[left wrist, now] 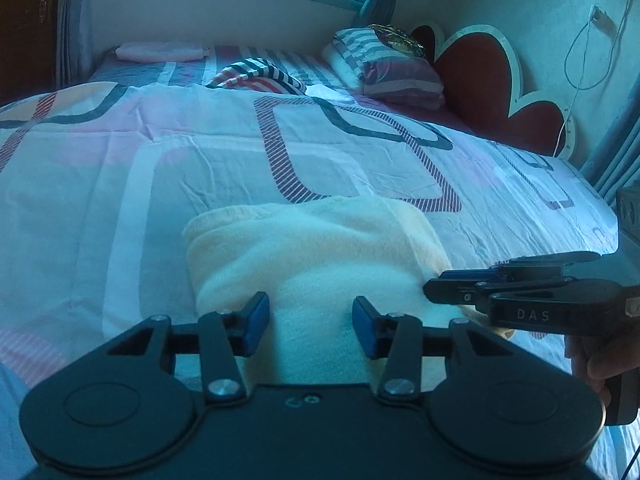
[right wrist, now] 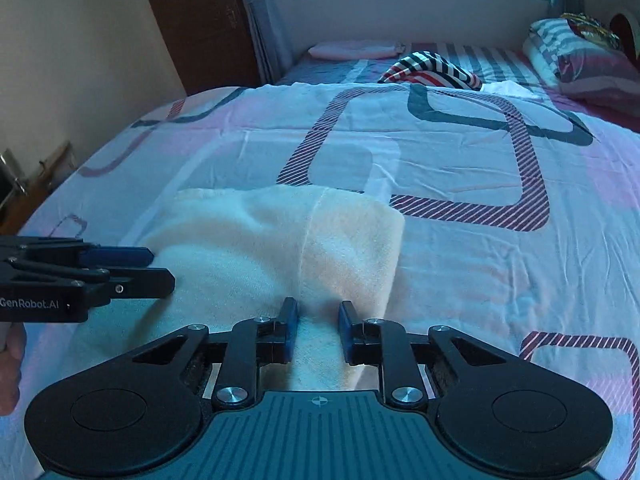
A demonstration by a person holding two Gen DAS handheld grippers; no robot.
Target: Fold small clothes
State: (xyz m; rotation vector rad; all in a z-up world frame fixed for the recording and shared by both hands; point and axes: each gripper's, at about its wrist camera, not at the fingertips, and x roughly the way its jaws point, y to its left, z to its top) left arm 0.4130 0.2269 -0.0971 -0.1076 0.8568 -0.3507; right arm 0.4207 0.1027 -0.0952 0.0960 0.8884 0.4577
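We saw a cream, fluffy folded cloth (left wrist: 320,248) lying on the bed's patterned pink, white and grey bedsheet (left wrist: 120,168), near its front edge. Our left gripper (left wrist: 311,326) hovered at the cloth's near edge, its blue-padded jaws parted, with cloth showing in the gap but the pads pressing nothing. Our right gripper (right wrist: 318,330) sat at the cloth's right part, jaws narrower yet parted, also clamping nothing that we could see. Farther back lay a crumpled striped garment (right wrist: 432,70), a folded pink cloth (right wrist: 352,50) and a striped pillow (left wrist: 392,68).
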